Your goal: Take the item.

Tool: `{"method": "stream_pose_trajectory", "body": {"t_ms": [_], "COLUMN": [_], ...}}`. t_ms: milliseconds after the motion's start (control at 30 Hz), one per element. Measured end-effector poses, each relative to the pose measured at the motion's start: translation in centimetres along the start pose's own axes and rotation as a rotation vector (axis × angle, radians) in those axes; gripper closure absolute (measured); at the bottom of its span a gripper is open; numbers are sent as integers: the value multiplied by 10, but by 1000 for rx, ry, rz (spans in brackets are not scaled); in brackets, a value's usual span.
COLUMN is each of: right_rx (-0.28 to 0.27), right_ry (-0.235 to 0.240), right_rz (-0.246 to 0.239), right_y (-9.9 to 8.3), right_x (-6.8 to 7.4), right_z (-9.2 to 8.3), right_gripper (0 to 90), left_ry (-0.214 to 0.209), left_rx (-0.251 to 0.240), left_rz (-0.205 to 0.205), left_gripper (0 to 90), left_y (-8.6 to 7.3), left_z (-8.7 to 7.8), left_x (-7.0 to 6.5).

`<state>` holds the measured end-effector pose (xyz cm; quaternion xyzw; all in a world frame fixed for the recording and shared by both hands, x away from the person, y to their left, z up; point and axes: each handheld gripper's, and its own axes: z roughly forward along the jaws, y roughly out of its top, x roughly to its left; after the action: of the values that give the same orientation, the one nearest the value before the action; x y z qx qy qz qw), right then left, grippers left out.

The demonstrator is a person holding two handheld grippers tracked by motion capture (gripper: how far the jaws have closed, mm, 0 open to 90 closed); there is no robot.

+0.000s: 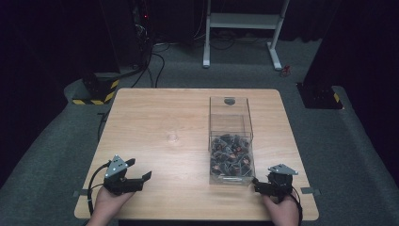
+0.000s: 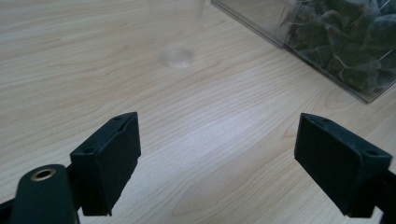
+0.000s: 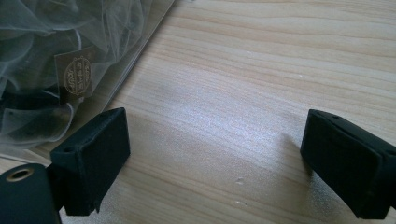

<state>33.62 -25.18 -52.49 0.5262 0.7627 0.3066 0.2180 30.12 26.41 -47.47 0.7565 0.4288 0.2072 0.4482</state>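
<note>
Wooden desk in the high view carries a clear plastic box of what look like tea bags, with the right gripper just beside its near corner and the left gripper well apart. Left gripper view: jaws wide, empty, a clear cup ahead. Right gripper view: jaws wide, the box at left.

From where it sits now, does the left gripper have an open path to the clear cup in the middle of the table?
Probably yes. The left gripper is open, and bare wood lies between it and the clear cup; the clear box stands off to the side.
</note>
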Motion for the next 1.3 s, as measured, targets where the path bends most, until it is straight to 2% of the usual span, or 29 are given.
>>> {"method": "stream_pose_trajectory", "body": {"t_ms": [67, 367, 433, 867, 1167, 1300], "right_rx": [0, -1, 0, -1, -1, -2], "right_ry": [0, 1, 2, 3, 7, 9], "right_rz": [0, -2, -1, -2, -6, -7], "right_y": [0, 0, 0, 0, 0, 0], "right_x": [0, 0, 0, 0, 0, 0], "right_z": [0, 0, 0, 0, 0, 0], "right_gripper": [79, 79, 79, 79, 79, 79], "left_ry": [4, -11, -10, -20, -34, -56], "left_rx": [-7, -37, -37, -45, -52, -57], "left_rz": [17, 24, 39, 62, 71, 65], "left_gripper": [150, 151, 151, 151, 151, 154], "left_y": [3, 14, 17, 26, 33, 38], "left_z": [0, 0, 0, 4, 7, 10], "left_x": [-2, -13, -15, -26, -37, -42]}}
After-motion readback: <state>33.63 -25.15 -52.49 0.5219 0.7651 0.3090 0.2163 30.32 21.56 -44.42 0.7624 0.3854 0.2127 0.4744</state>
